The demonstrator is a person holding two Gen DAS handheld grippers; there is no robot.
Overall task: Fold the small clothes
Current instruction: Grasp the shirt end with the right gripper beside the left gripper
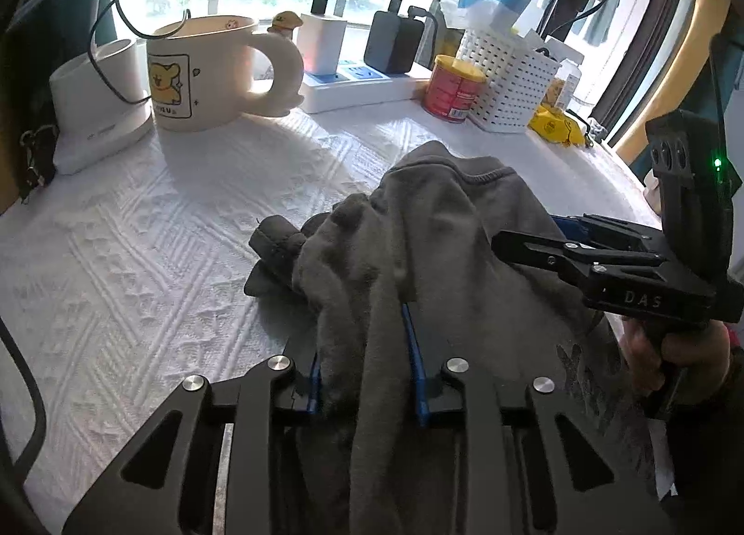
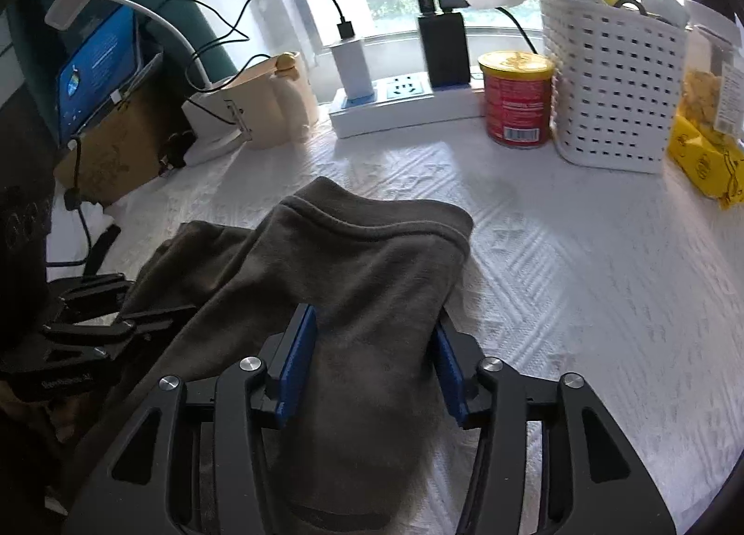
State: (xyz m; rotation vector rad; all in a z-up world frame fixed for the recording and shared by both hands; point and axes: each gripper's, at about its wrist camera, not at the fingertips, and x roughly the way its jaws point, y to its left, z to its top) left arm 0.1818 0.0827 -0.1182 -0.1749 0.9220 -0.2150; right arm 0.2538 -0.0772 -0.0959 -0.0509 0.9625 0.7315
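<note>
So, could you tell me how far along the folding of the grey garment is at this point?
Little looks done: the grey garment lies bunched and rumpled on the white textured cloth, with no flat, squared fold showing. In hand: the left gripper has fabric gathered between its blue pads, and the right gripper straddles another part with its jaws wide. Left: smoothing it out and making the folds.

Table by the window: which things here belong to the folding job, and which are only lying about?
For the job:
- grey garment
- left hand-held gripper
- right hand-held gripper

Lying about:
- mug
- power strip
- red can
- white basket
</note>
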